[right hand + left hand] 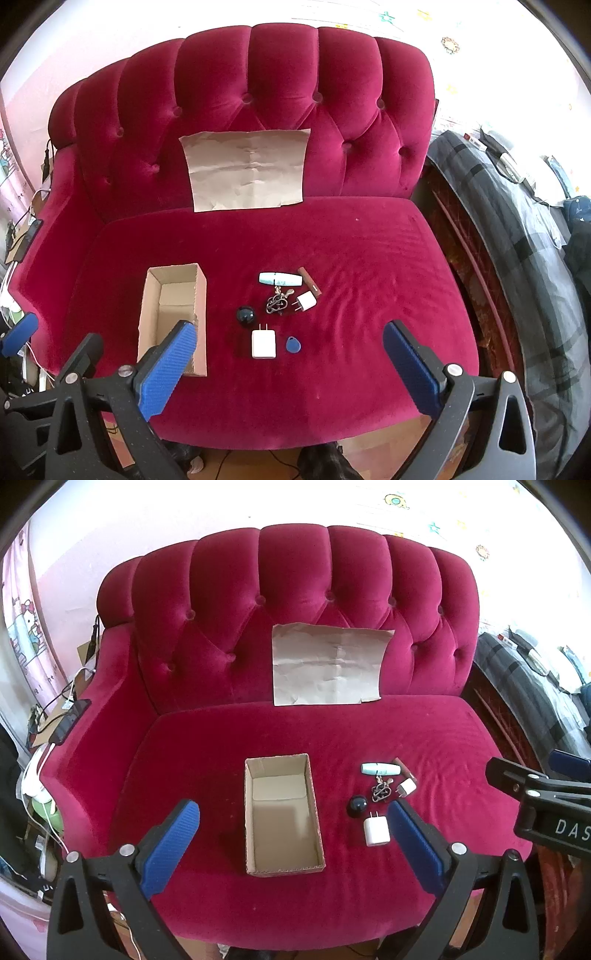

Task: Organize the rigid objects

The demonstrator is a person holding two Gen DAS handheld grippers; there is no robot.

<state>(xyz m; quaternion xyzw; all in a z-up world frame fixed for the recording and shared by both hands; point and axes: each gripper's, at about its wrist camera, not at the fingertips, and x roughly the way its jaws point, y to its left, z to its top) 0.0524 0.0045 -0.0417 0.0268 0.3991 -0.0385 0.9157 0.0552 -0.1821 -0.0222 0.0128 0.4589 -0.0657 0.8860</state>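
Observation:
An open, empty cardboard box (pixel 282 814) (pixel 173 314) sits on the red sofa seat (pixel 424 738). To its right lie a large white charger (pixel 376 830) (pixel 263 343), a small white charger (pixel 406 786) (pixel 306 301), a dark round ball (pixel 357 805) (pixel 245 315), a metal key chain (pixel 381 791) (pixel 277 303), a pale green tube (pixel 380 769) (pixel 280 278), a brown stick (pixel 310 282) and a blue key fob (pixel 293 345). My left gripper (pixel 293 812) is open above the box. My right gripper (pixel 288 332) is open above the front of the objects.
A creased brown paper sheet (pixel 328 664) (pixel 247 170) leans on the sofa back. A phone and cables (pixel 70 716) lie on the left armrest. A bed with grey plaid bedding (pixel 517 240) stands to the right. The right gripper's body (pixel 546 797) shows at the edge of the left wrist view.

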